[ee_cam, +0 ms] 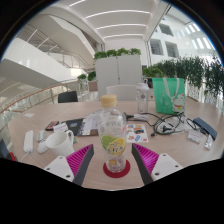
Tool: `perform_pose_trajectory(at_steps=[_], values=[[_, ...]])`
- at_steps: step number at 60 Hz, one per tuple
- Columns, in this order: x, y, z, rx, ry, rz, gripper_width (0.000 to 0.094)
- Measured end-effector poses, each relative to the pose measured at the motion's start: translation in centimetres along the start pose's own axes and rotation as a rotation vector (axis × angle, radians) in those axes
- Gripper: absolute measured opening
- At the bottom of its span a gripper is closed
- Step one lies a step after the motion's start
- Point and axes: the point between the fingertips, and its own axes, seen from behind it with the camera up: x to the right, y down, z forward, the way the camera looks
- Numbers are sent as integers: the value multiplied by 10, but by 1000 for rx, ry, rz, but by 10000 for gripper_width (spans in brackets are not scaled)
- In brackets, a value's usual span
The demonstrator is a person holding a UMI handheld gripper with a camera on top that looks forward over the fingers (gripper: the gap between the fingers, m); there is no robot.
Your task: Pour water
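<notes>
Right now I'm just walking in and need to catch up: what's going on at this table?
A person is holding a hand-held gripper up to a clear bottle with a yellowish cap, standing on the table. The bottle stands between the open fingers, not visibly clamped. A white cup sits beside it; a green bottle and cables lie beyond. No pouring yet.
</notes>
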Motion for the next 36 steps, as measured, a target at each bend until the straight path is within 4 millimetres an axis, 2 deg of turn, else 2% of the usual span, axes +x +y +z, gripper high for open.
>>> perform_pose_trajectory(at_steps=[2,3,13,21,28,36], values=[[-7,-3,-20,-4,4,21,835],[-7,-7,-24,-8,7,31,836],[-44,-17,-131,-10,68,-6,830],[-84,-21,-203,-32,80,-25,828],[-103,-22,-249,-48,101,-47,825],[-120,-25,-278,-41,81,-63,825]])
